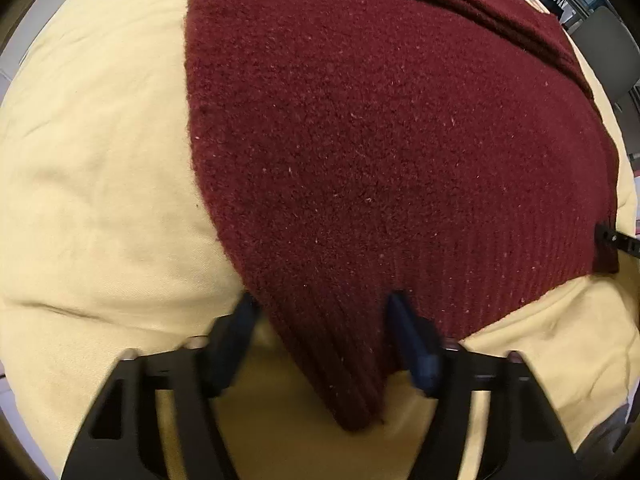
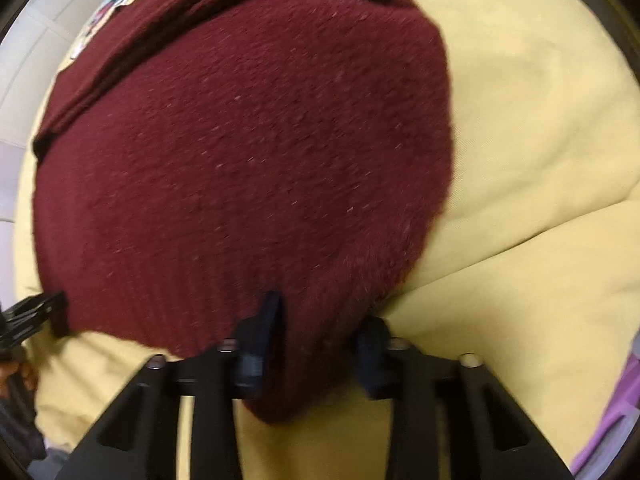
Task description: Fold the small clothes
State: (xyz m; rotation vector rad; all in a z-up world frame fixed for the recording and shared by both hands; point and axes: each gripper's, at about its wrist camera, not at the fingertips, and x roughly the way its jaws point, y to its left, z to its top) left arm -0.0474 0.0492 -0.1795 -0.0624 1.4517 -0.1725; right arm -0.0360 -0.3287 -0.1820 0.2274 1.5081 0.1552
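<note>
As seen from the left wrist, the sweater (image 1: 380, 140) lies flat on a yellow sheet (image 1: 100, 180), ribbed hem toward the camera, and the left tool (image 1: 324, 308) straddles the near-left hem corner with its jaws spread, one blue pad on each side of the knit, not yet closed on it. Thick fuzzy knit, so I'd judge it soft, limp, fairly light, not slippery and not fragile; it'll sag and stretch if lifted by one point. Best hold is the ribbed hem corners, both layers, one tool each. At the right edge the tip of the other tool (image 1: 616, 238) sits at the far hem corner. Upper part of the sweater runs out of frame; a fold ridge crosses near the top, so sleeves and collar can't be made out. From the right wrist, same sweater (image 2: 240, 160), same sheet (image 2: 520, 120); the right tool (image 2: 320, 312) is likewise spread around the near-right hem corner. Frame is motion-blurred, so pad contact is unclear. Whether the surface underneath is a bed or a worktop is hidden.
</note>
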